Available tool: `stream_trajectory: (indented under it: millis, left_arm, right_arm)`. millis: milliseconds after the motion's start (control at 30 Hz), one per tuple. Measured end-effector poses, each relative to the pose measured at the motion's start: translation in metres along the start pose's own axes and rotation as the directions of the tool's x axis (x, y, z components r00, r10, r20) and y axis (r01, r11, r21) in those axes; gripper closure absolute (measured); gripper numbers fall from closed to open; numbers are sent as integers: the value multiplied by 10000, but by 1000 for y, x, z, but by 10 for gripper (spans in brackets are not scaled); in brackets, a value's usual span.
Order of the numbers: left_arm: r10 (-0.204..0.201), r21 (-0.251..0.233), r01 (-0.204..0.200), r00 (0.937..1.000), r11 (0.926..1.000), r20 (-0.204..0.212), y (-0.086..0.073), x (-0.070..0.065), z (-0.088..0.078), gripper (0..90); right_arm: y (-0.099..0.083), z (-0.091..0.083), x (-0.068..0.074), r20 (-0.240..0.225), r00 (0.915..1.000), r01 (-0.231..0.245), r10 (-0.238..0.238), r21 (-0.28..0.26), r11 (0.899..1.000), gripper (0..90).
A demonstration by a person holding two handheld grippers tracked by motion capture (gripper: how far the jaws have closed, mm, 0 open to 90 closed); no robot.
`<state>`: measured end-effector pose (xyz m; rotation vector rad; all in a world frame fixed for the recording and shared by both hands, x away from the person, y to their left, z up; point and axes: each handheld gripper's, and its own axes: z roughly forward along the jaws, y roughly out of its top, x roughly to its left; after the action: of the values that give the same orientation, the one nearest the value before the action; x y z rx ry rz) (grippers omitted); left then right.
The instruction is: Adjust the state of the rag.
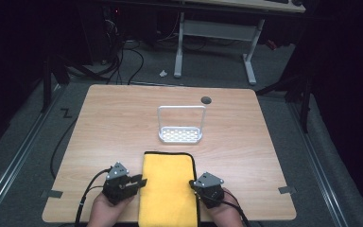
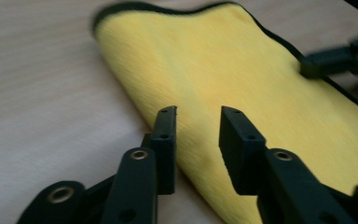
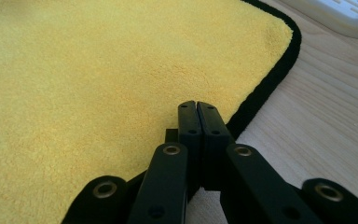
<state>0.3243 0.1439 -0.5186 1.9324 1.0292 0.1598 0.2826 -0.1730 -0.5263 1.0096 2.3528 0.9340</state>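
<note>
A yellow cloth [image 1: 168,189] with black trim lies folded into a long strip at the table's near edge, between my two grippers. My left gripper [image 1: 142,182] is at the cloth's left side. In the left gripper view its jaws [image 2: 196,114] stand open over the folded edge of the cloth [image 2: 223,70], with nothing pinched. My right gripper [image 1: 192,184] is at the cloth's right edge. In the right gripper view its jaws [image 3: 196,106] are pressed together at the black trim of the cloth [image 3: 98,70]; no cloth shows between them.
A white perforated tray with a tall wire handle [image 1: 180,135] stands just beyond the cloth at mid-table, and its corner [image 3: 340,14] appears in the right gripper view. The wooden table [image 1: 123,118] has a dark cable hole [image 1: 206,100] at the back and tape marks [image 1: 52,193] near both front corners.
</note>
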Motion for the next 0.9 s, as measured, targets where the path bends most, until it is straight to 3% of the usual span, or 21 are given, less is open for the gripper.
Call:
stream_trajectory:
  millis: [167, 300, 333, 400, 467, 567, 733, 833, 900]
  left_arm:
    - [-595, -137, 593, 9980, 9981, -216, 17, 14, 23, 447]
    - [-1138, -80, 1136, 9930, 9935, -304, 32, 25, 42, 399]
    - [-1258, -182, 1251, 9908, 9920, -495, 37, 28, 46, 404]
    - [-1388, -197, 1380, 9893, 9902, -460, 39, 30, 48, 436]
    - [-1417, 28, 1421, 9882, 9899, -589, 40, 32, 52, 456]
    - [-1181, 386, 1209, 9906, 9919, -686, 37, 30, 56, 543]
    - [-877, 229, 893, 9941, 9957, -638, 32, 27, 57, 673]
    - [-823, 137, 832, 9950, 9964, -563, 29, 27, 58, 732]
    - [-663, 88, 670, 9958, 9977, -627, 28, 25, 58, 736]
  right_arm:
    - [0, 0, -1, -65, 10000, 39, -39, -39, 10000, 898]
    - [0, 0, -1, -65, 10000, 48, -48, -25, 10000, 898]
    - [0, 0, -1, -71, 10000, 53, -53, -22, 10000, 898]
    - [0, 0, -1, -83, 9999, 67, -68, -37, 10000, 898]
    - [0, 0, -1, -99, 9999, 75, -76, -32, 10000, 898]
    - [0, 0, -2, -112, 9999, 47, -47, 1, 10000, 898]
    - [0, 0, -1, -125, 9999, -36, 35, -27, 10000, 868]
    - [1, -2, -2, -231, 9996, -169, 165, -161, 9997, 762]
    - [1, -3, -4, -27, 9996, -274, 273, -390, 9989, 734]
